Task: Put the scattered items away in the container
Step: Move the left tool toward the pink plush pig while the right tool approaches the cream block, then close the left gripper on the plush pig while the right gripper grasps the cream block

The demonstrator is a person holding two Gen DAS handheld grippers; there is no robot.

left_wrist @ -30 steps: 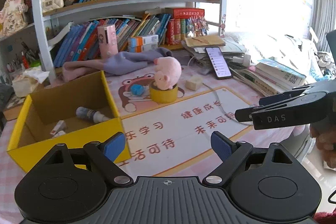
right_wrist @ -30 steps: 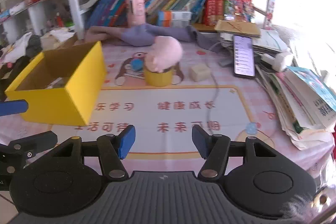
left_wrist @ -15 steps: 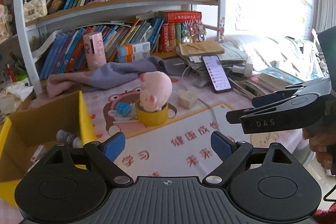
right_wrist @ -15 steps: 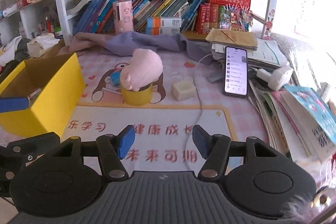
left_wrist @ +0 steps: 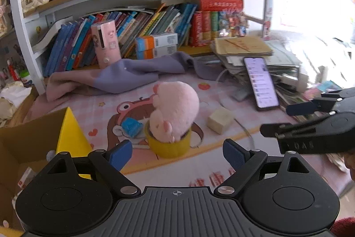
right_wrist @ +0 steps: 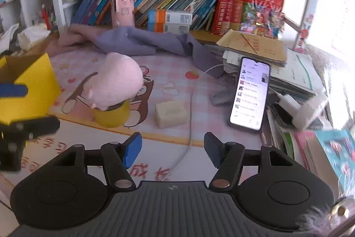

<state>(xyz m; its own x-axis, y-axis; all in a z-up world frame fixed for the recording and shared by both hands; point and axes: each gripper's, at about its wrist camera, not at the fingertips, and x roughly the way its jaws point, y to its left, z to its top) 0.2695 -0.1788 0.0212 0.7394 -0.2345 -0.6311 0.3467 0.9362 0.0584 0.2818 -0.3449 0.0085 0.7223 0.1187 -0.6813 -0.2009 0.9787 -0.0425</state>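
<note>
Plush pig [left_wrist: 175, 110] on tape roll [left_wrist: 169, 146] is now seen closer, ahead of spread, empty left gripper [left_wrist: 177, 153]; soap block [right_wrist: 170, 113] is seen before half-spread, empty right gripper [right_wrist: 173, 148].

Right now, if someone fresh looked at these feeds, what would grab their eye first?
Probably the pink plush toy slumped on top of a yellow tape roll in the middle of the cartoon desk mat. Next, the yellow cardboard box at the left edge, already holding a few small items, and the lit phone propped against the paper stack on the right. Both grippers, left gripper and right gripper, are open and empty.
</note>
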